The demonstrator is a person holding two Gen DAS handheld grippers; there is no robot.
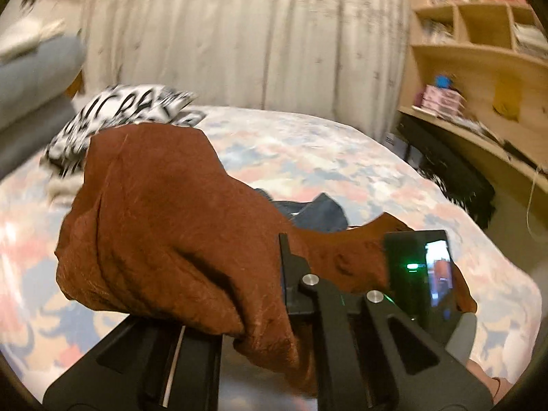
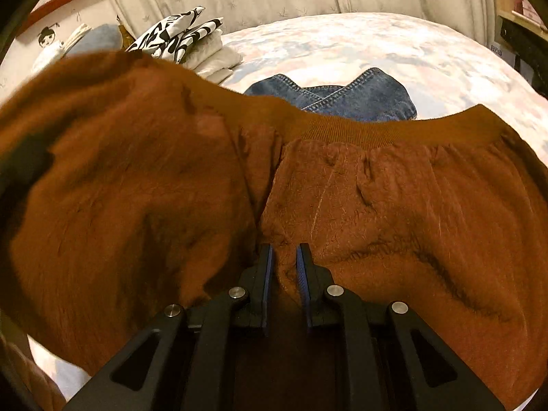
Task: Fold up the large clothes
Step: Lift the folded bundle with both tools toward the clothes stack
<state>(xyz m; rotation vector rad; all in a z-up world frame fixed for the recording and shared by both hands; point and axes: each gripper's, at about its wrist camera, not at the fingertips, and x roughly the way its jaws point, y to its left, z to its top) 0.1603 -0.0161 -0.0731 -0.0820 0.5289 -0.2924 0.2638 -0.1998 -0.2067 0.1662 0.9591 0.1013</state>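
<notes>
A rust-brown fleecy garment (image 2: 376,205) with a ribbed hem (image 2: 394,126) lies bunched over the bed. My right gripper (image 2: 284,263) is shut on a fold of it, with fabric pinched between the blue pads. In the left wrist view the same brown garment (image 1: 154,222) drapes over my left gripper (image 1: 270,274), hiding one finger. The other finger (image 1: 289,274) shows, pressed into the cloth, so this gripper is shut on the garment and holds it lifted. A black device with a lit screen (image 1: 421,274) sits just to the right of it.
The bed has a pastel patterned sheet (image 1: 308,157). Blue jeans (image 2: 359,99) lie beyond the brown garment. A black-and-white printed cloth (image 2: 178,34) and folded white items (image 2: 215,58) sit at the far left. A curtain (image 1: 239,34) hangs behind; wooden shelves (image 1: 479,34) stand right.
</notes>
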